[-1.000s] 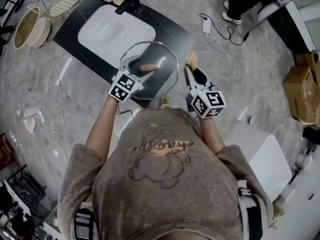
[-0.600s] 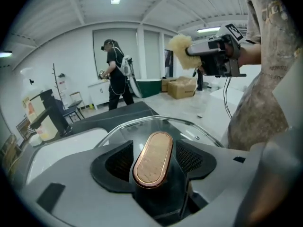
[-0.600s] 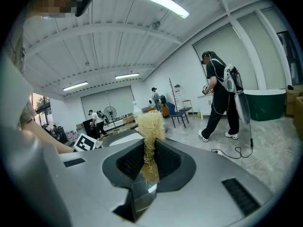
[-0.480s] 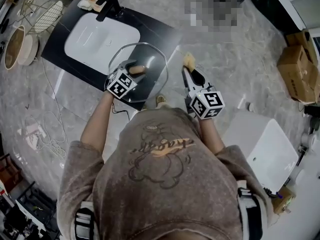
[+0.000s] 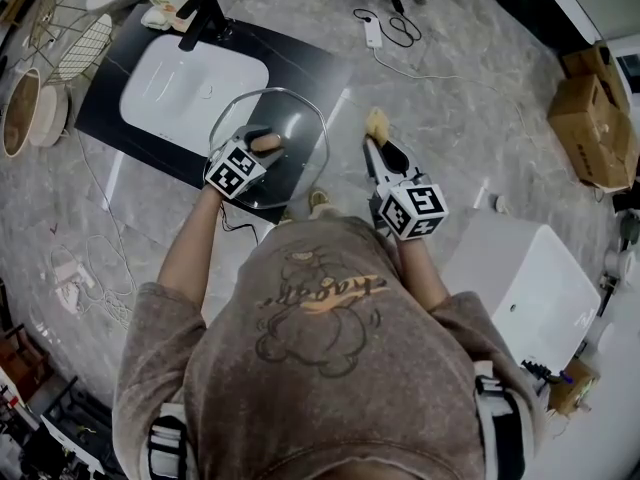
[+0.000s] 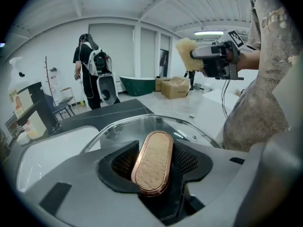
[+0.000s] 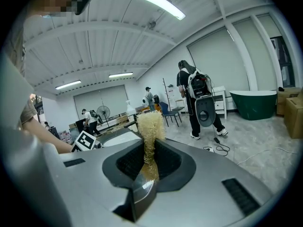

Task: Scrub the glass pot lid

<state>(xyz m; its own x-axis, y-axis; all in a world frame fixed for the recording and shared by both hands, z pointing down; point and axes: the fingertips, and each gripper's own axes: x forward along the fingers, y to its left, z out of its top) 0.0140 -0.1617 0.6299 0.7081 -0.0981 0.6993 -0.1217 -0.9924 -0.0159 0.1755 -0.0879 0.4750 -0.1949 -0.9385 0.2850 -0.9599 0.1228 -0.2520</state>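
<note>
The glass pot lid [image 5: 296, 116] hangs level over the front edge of the black counter [image 5: 318, 70]. Its oblong wooden handle [image 5: 266, 142] lies between the jaws of my left gripper [image 5: 260, 144]. In the left gripper view the handle [image 6: 152, 162] sits slantwise between the black pads, which are closing on it, with the glass rim [image 6: 142, 123] beyond. To the right of the lid, my right gripper [image 5: 379, 140] is shut on a yellow fibrous scrubber [image 5: 377, 121]. The scrubber [image 7: 150, 126] stands upright out of that gripper's jaws [image 7: 148, 161] and is apart from the lid.
A white sink basin [image 5: 190, 83] with a black faucet [image 5: 200, 13] is set in the counter. A wire rack [image 5: 85, 38] and a round basket [image 5: 18, 113] lie left. Cardboard boxes [image 5: 590, 118], a white unit [image 5: 535, 298] and floor cables [image 5: 385, 26] are right. A person [image 6: 92, 70] stands behind.
The head view has swung, so the counter and sink sit further left in the picture. The lid, its handle and both grippers keep their places relative to the counter.
</note>
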